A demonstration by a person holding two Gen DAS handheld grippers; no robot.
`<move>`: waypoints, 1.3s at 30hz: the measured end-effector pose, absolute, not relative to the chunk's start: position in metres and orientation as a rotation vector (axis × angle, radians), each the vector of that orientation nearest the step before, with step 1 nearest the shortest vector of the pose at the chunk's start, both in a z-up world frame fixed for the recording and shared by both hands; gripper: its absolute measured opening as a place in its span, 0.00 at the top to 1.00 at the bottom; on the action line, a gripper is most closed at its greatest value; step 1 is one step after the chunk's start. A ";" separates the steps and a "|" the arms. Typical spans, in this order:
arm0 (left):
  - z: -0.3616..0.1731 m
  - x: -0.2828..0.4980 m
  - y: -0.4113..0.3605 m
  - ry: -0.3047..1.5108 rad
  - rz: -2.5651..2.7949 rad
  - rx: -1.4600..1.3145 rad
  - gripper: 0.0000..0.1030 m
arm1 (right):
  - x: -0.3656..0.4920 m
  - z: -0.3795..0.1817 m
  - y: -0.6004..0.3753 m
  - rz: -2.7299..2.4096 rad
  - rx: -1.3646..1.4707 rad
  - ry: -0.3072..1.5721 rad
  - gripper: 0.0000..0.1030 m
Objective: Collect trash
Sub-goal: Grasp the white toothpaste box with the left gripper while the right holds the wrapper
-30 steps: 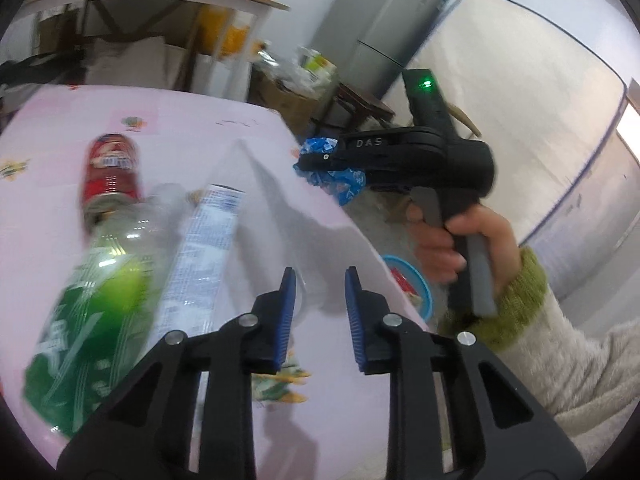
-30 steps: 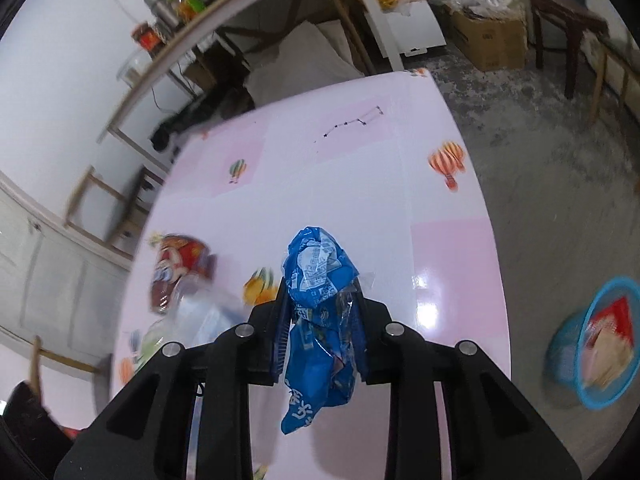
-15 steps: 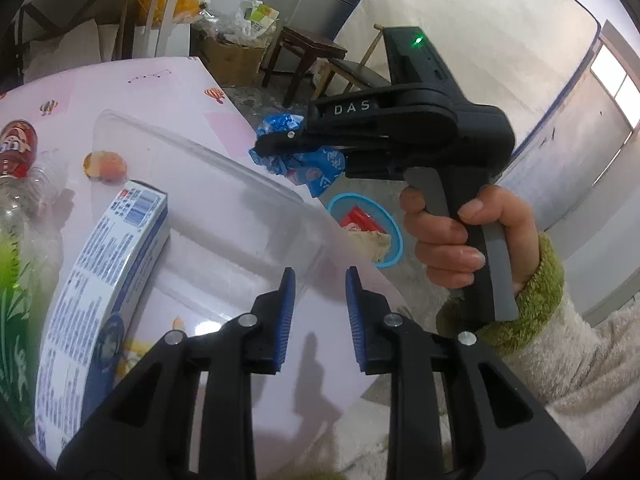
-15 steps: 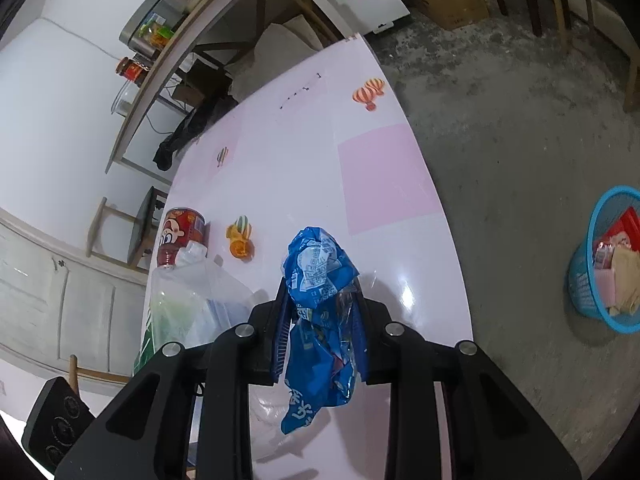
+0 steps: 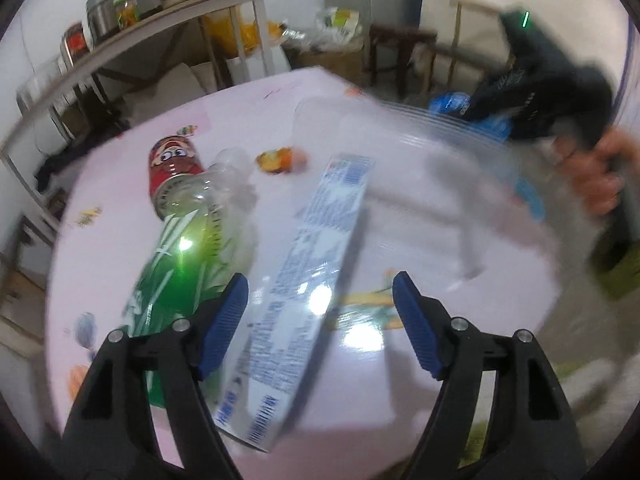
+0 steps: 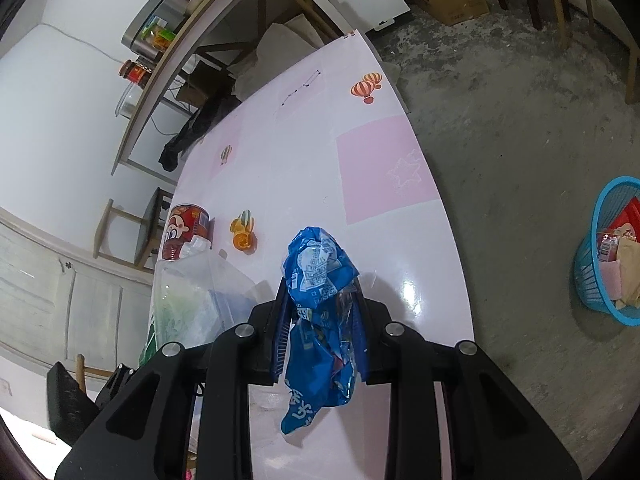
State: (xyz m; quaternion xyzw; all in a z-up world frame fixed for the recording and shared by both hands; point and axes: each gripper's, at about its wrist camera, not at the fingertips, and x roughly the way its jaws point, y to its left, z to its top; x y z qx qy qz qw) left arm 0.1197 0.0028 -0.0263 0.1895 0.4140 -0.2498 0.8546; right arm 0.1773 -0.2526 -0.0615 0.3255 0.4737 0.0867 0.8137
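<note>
Right wrist view: right tool [image 6: 320,320] is clamped on a blue wrapper [image 6: 318,276] above the desk [image 6: 384,176], not yet binned. Left tool [image 5: 320,320], jaws just opening, stands apart over the box [image 5: 304,296]; bottle [image 5: 188,256] and can [image 5: 172,164] remain. Far off, the basket [image 6: 600,264] holds some trash.

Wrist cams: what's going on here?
A person is clearing trash off the pink table with two handheld grippers. The right gripper is clamped on a crumpled blue wrapper. The left gripper has just opened its jaws over a toothpaste box, beside a green bottle and red can. A blue basket sits on the floor.
</note>
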 end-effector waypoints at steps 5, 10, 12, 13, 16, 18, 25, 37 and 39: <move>-0.037 0.123 -0.001 0.871 -0.495 0.466 0.32 | 0.173 -0.061 -0.252 0.188 0.689 1.012 0.74; -0.045 0.135 -0.010 0.901 -0.474 0.479 0.52 | 0.172 -0.062 -0.253 0.187 0.693 1.015 0.74; -0.042 0.137 -0.008 0.916 -0.467 0.451 0.57 | 0.172 -0.061 -0.254 0.188 0.695 1.011 0.74; -0.041 0.139 -0.008 0.926 -0.469 0.428 0.59 | 0.172 -0.061 -0.254 0.189 0.697 1.008 0.74; -0.035 0.142 -0.003 0.960 -0.472 0.338 0.66 | 0.170 -0.063 -0.256 0.188 0.704 1.008 0.74; -0.031 0.142 0.001 0.996 -0.483 0.264 0.68 | 0.170 -0.064 -0.257 0.188 0.710 1.009 0.74; -0.037 0.146 0.011 1.141 -0.537 0.044 0.68 | 0.168 -0.070 -0.256 0.176 0.690 1.031 0.74; -0.047 0.155 0.000 1.125 -0.505 0.066 0.64 | 0.162 -0.084 -0.242 0.158 0.601 1.103 0.59; -0.049 0.156 -0.003 1.130 -0.498 0.070 0.64 | 0.159 -0.083 -0.243 0.147 0.601 1.098 0.56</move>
